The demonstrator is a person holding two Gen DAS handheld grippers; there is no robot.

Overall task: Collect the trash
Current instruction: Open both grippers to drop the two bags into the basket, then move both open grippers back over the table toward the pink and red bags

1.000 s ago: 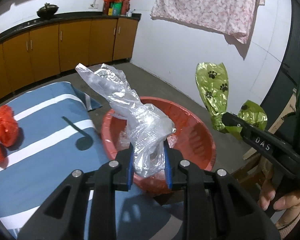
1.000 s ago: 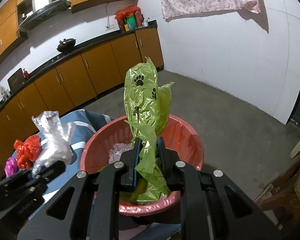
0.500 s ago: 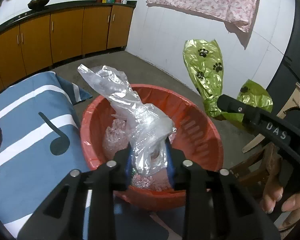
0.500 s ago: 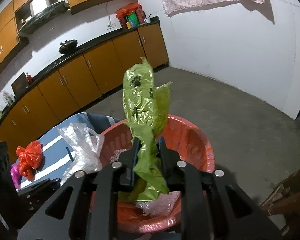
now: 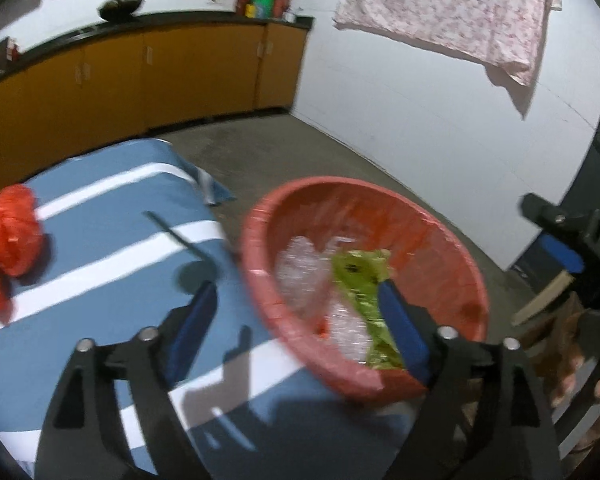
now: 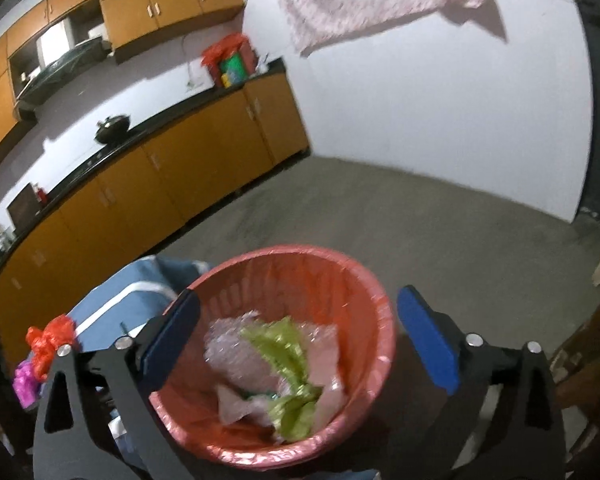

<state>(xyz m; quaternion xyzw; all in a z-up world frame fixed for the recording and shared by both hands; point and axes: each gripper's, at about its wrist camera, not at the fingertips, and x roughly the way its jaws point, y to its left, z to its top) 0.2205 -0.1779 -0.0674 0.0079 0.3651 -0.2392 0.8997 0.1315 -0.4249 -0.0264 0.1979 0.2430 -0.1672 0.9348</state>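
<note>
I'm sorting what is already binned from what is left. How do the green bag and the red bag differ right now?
The green bag lies inside the red basin, among clear plastic; the red bag sits out on the blue striped cloth. The green bag looks flattened and stretched out; the red bag is bunched into a lump. Both are crumpled plastic, and neither the open left gripper nor the open right gripper holds either.

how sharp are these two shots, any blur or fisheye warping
Left wrist view: motion-smeared throughout, worst on the red basin rim and the trash inside; the striped cloth carries hard shadows of the gripper. Right wrist view: softer blur, the green bag has smeared edges; the counter bows from fisheye distortion, and dark vignetting rims both pictures.
</note>
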